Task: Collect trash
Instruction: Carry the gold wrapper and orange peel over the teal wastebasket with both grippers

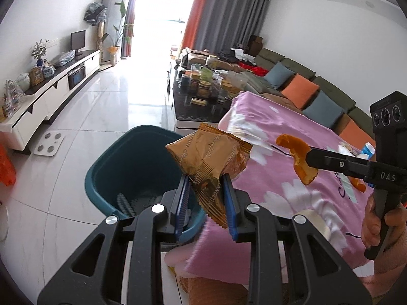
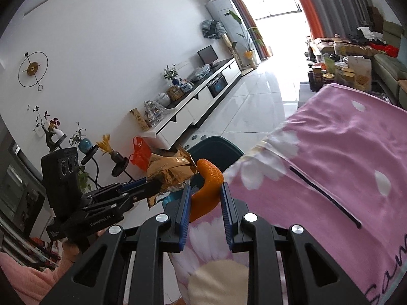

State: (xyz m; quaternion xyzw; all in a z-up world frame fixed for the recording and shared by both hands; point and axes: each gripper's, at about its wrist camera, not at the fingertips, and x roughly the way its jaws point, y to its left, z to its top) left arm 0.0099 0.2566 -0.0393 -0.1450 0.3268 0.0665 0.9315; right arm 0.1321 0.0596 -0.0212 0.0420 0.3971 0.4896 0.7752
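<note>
L gripper (image 1: 207, 193) is pinching a gold-brown snack wrapper (image 1: 208, 157) btwn its blue pads (image 1: 182, 203); wrapper is crumpled, sticks up and fwd past the fingertips, its crimped lower end hanging down btwn the jaws. Same wrapper (image 2: 170, 170) shows in the R wrist view at the tip of the L gripper (image 2: 155, 186), which comes in from the left w/ a pink sleeve (image 2: 38, 279) below it. R gripper (image 2: 206, 198) is clamped on a curved piece of orange peel (image 2: 208, 175); peel arcs up and over to the left from btwn the pads, nearly touching the wrapper. In the L wrist view the R gripper (image 1: 309, 158) reaches in from the right, peel (image 1: 296, 152) dangling at its tip, a hand (image 1: 374, 223) wrapped round the handle. Both grippers are over the near left edge of a table covered w/ a pink flowered cloth (image 1: 292, 203). Just beside that edge, on the floor, stands a teal bin (image 1: 119, 167); wrapper is above its rim on the table side, peel still over the cloth. Bin holds a few pale bits at the bottom, too unclear to name. Near the R gripper on the cloth sit a small blue-and-white container (image 1: 368, 150) and some more orange bits (image 1: 357, 184). Farther out: white tiled floor (image 1: 101, 117) w/ a white scale (image 1: 49, 143), a dark coffee table (image 1: 195, 109) crowded w/ jars, a green sofa (image 1: 292, 71) w/ orange and blue cushions, a long white TV cabinet (image 1: 51, 94) on the left wall, and grey-orange curtains (image 1: 223, 15) by a bright window.
</note>
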